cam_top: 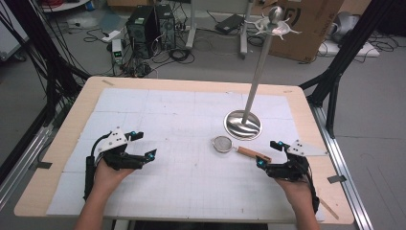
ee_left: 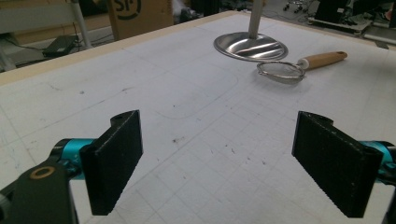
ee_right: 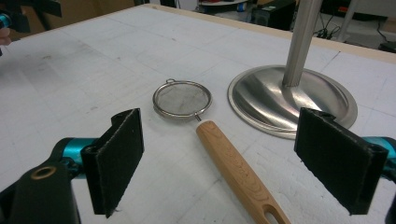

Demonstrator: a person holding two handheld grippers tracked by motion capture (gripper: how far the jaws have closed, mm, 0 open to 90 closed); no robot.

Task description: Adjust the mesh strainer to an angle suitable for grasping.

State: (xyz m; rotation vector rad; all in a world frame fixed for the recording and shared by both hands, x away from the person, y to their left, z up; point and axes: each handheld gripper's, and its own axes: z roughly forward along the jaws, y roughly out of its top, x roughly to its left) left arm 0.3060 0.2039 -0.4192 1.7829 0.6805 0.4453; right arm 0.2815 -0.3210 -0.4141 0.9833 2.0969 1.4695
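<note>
A small mesh strainer (cam_top: 221, 143) with a wooden handle (cam_top: 253, 154) lies on the white mat, just in front of a metal stand's round base (cam_top: 243, 124). My right gripper (cam_top: 268, 153) is open right beside the handle's end; in the right gripper view the handle (ee_right: 236, 171) runs between the wide-apart jaws toward the strainer bowl (ee_right: 182, 99). My left gripper (cam_top: 143, 145) is open over the mat at the left, holding nothing. From the left gripper view the strainer (ee_left: 281, 71) and the base (ee_left: 250, 45) lie far ahead.
The stand's tall pole (cam_top: 258, 67) rises from the base to hooked arms at the top (cam_top: 275, 21). The table's wooden edge (cam_top: 67, 129) frames the mat. Computers, cables and a cardboard box (cam_top: 311, 24) sit on the floor beyond.
</note>
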